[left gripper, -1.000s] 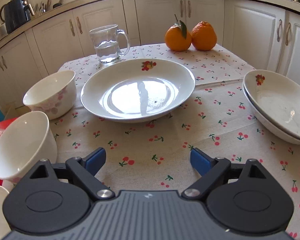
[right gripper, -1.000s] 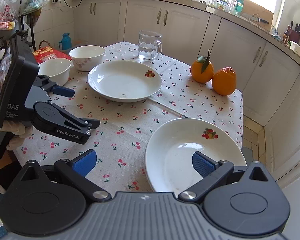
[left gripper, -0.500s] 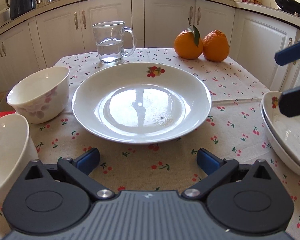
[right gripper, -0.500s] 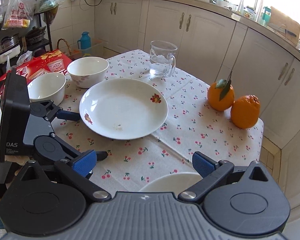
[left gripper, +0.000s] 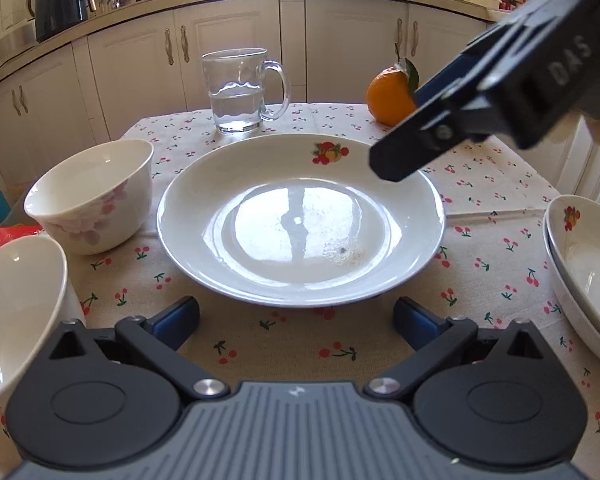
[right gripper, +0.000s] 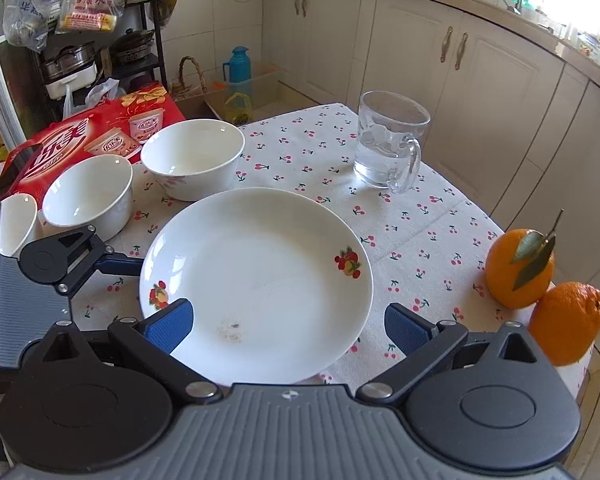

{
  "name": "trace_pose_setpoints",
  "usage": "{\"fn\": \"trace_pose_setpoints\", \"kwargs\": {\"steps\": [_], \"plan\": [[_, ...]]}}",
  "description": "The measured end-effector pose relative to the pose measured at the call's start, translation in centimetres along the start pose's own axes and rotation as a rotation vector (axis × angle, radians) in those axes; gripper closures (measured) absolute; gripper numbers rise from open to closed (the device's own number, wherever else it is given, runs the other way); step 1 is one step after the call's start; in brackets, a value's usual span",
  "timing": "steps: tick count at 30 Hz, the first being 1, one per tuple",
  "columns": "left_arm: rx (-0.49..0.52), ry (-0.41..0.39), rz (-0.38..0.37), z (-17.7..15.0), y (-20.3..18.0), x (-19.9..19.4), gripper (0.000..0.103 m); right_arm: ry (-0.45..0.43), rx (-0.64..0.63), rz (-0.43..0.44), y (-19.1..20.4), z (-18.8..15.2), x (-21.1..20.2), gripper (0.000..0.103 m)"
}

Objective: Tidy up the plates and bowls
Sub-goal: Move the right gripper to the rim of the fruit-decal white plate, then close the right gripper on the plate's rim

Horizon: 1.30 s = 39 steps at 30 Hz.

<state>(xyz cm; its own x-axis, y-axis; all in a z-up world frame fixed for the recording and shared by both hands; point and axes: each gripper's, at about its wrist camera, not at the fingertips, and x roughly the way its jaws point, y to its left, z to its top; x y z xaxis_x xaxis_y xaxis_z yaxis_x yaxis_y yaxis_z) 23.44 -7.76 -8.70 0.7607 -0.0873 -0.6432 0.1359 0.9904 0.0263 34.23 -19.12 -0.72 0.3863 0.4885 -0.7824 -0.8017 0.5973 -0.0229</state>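
Note:
A large white plate (left gripper: 300, 224) with fruit prints lies on the cherry-print tablecloth, also in the right wrist view (right gripper: 256, 280). My left gripper (left gripper: 296, 322) is open, just short of the plate's near rim. My right gripper (right gripper: 286, 326) is open above the plate's right side, and shows in the left wrist view (left gripper: 404, 136). Two white bowls (left gripper: 92, 196) (left gripper: 12, 312) stand left of the plate. Two stacked plates (left gripper: 584, 268) lie at the right.
A glass mug of water (left gripper: 240, 92) stands behind the plate. Two oranges (right gripper: 520, 272) (right gripper: 568, 320) sit near the table's far right edge. A red carton (right gripper: 84, 140) lies by the bowls. Kitchen cabinets (left gripper: 140, 68) surround the table.
Both grippers have moved toward the large plate. The right gripper left the stacked plates and now hovers over the plate's right side. Both stayed open.

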Motion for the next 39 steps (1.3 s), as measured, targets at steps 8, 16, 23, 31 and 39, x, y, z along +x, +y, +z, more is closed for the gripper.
{"fn": "trace_pose_setpoints", "kwargs": {"steps": [8, 16, 23, 31, 39], "plan": [[0.006, -0.012, -0.005, 0.0, 0.0, -0.2, 0.005, 0.044, -0.048, 0.079, -2.9, 3.0, 4.7, 0.0], [0.005, -0.021, -0.011, 0.1, 0.2, -0.3, 0.009, 0.087, -0.017, 0.161, -5.5, 4.7, 8.9, 0.017], [0.011, -0.021, -0.021, 0.3, 0.3, -0.2, 0.016, 0.098, -0.002, 0.239, -6.4, 5.3, 10.7, 0.024], [0.019, -0.024, -0.022, 0.3, 0.3, -0.1, 0.016, 0.137, -0.007, 0.304, -6.5, 5.4, 11.3, 0.027], [0.034, -0.013, -0.035, 0.4, 0.5, -0.3, 0.016, 0.169, 0.011, 0.313, -6.5, 5.4, 11.2, 0.026]]}}
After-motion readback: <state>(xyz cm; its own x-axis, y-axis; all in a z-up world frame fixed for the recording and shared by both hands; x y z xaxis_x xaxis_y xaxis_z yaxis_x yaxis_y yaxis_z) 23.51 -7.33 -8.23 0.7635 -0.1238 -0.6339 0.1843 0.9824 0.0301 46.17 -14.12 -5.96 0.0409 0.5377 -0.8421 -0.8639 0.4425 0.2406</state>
